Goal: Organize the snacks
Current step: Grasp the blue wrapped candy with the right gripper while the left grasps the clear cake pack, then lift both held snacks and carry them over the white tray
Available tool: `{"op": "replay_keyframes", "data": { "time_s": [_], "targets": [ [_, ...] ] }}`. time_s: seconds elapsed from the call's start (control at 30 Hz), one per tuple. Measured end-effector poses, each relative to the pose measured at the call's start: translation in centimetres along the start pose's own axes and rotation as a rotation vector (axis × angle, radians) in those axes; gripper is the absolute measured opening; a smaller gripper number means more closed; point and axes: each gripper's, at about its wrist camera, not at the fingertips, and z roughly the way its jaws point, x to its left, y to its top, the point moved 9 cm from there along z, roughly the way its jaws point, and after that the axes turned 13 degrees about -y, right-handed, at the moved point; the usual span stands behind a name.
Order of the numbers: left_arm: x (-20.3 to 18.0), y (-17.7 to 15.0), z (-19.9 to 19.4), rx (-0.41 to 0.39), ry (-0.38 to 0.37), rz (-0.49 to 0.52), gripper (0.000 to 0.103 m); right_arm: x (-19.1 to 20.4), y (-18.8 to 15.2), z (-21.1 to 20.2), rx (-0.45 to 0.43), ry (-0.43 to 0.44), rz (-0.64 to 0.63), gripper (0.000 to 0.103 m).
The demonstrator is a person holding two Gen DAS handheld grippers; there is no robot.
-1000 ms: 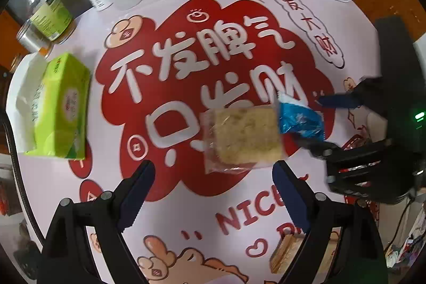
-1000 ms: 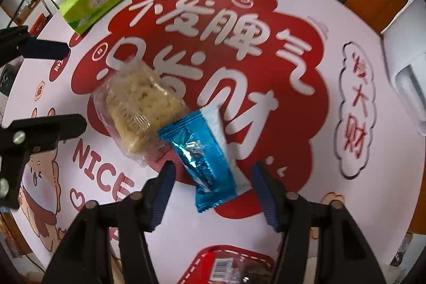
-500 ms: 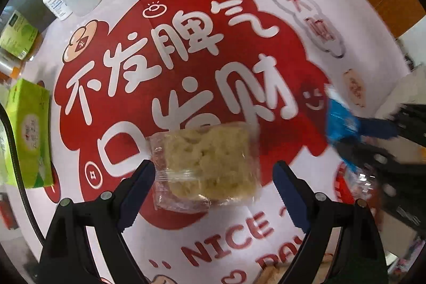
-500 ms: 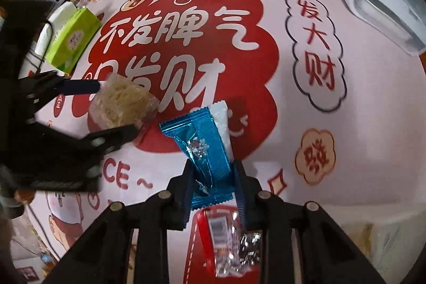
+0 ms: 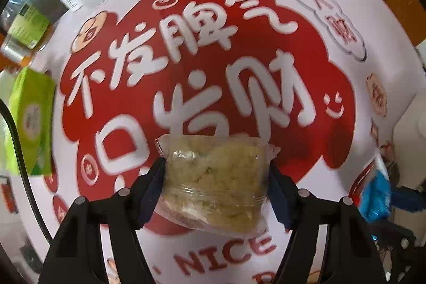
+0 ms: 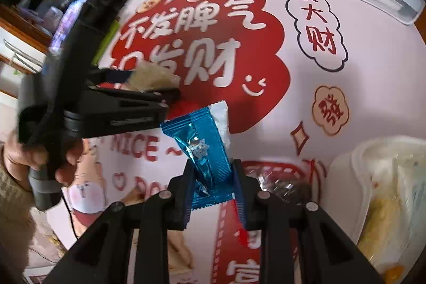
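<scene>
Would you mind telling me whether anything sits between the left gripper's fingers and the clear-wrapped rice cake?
Nothing visible does: the left gripper is closing with the rice cake directly between its fingers, which touch the wrapper on both sides.

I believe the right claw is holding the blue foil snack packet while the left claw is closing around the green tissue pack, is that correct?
Not quite. The right claw does hold the blue foil snack packet, but the left claw is closing around the clear-wrapped crumbly snack cake, as the left wrist view shows. The green tissue pack lies untouched at that view's left edge.
</scene>
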Motion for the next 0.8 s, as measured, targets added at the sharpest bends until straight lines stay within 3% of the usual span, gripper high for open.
{"op": "replay_keyframes", "data": {
  "time_s": [0.23,0.43,0.67,0.8],
  "targets": [
    [-2.0,-4.6,-3.6,-0.037,0.030,0.016,0.068,0.4,-2.6,-5.0,-0.114,0.057,0.049,0.027],
    [-6.8,-8.6,-10.2,-0.133,-0.029,0.037,0.068,-0.6,-6.6,-9.8,-0.206,0.088,0.091,0.027],
    [-15.6,-11.0,-16.1,-0.235,-0.108,0.084,0.068,-5.2,-11.6,-14.1,-0.289,0.042,0.199,0.027],
    [-20.1,-11.5,-18.1,-0.276,-0.116,0.116,0.069,-8.7,-13.4,-16.8,-0.351,-0.036,0.265,0.027]
  ]
}}
